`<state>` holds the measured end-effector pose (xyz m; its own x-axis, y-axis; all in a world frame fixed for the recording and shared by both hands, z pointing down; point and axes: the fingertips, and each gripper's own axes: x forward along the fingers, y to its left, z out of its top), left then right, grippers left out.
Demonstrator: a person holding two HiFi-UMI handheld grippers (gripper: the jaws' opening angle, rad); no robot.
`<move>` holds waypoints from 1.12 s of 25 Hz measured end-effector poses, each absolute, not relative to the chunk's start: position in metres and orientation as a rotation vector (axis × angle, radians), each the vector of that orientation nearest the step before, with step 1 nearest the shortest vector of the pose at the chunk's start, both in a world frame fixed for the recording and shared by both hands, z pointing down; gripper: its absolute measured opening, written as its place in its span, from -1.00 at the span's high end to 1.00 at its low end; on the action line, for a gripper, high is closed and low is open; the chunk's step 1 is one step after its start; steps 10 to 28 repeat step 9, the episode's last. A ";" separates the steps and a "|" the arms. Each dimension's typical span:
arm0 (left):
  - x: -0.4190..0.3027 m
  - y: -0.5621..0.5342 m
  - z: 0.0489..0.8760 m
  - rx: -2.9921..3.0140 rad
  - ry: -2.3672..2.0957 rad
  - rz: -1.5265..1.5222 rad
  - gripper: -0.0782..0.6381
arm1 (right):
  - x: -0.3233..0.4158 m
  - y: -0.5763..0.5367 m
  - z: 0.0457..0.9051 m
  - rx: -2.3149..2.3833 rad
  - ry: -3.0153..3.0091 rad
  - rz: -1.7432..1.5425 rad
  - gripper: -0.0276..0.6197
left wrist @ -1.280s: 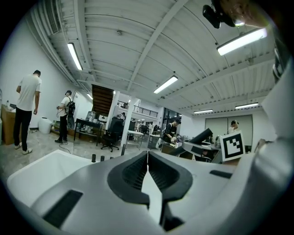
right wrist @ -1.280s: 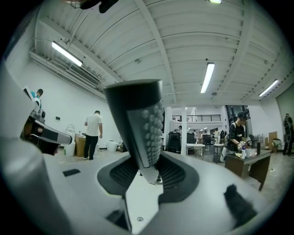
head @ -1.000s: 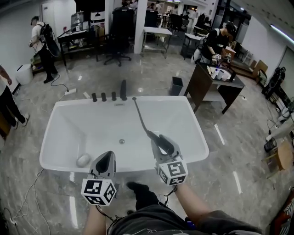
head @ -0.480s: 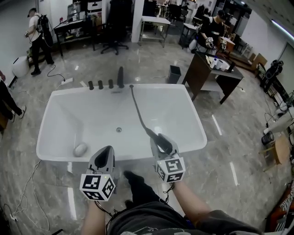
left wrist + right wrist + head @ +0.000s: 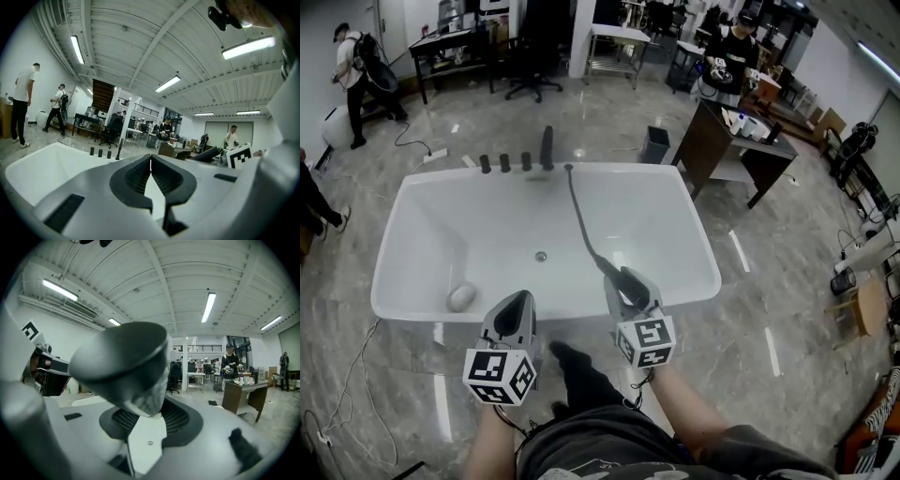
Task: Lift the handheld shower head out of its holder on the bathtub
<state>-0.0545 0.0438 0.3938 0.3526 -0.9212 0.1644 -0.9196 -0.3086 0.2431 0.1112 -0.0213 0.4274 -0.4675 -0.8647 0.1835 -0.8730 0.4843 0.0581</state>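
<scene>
A white bathtub (image 5: 705,253) fills the middle of the head view. My right gripper (image 5: 625,284) is shut on the dark handheld shower head (image 5: 634,287) above the tub's near right rim. Its hose (image 5: 577,211) runs back to the far rim (image 5: 568,168), beside the dark spout (image 5: 547,148) and three knobs (image 5: 505,162). In the right gripper view the shower head (image 5: 124,359) sits large between the jaws, tilted left. My left gripper (image 5: 517,312) hovers over the near rim, shut and empty; its jaws (image 5: 151,165) meet in the left gripper view.
A pale rounded object (image 5: 461,297) lies in the tub's near left corner, and the drain (image 5: 541,255) is at the centre. A brown desk (image 5: 739,155) and a dark bin (image 5: 655,145) stand beyond the tub. Cables (image 5: 352,375) trail on the floor at left. People stand further back.
Both grippers have sunk a little toward the tub's near rim, the right one still holding the shower head. The head view has shifted, so the tub sits higher in the frame.
</scene>
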 end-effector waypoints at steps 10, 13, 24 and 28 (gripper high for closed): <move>-0.069 0.047 0.397 2.316 -1.633 -0.020 0.74 | 0.098 -0.019 0.427 1.504 -2.539 0.072 0.48; -0.069 0.047 0.397 2.316 -1.633 -0.020 0.74 | 0.098 -0.019 0.427 1.504 -2.539 0.072 0.48; -0.069 0.047 0.397 2.316 -1.633 -0.020 0.74 | 0.098 -0.019 0.427 1.504 -2.539 0.072 0.48; -0.069 0.047 0.397 2.316 -1.633 -0.020 0.74 | 0.098 -0.019 0.427 1.504 -2.539 0.072 0.48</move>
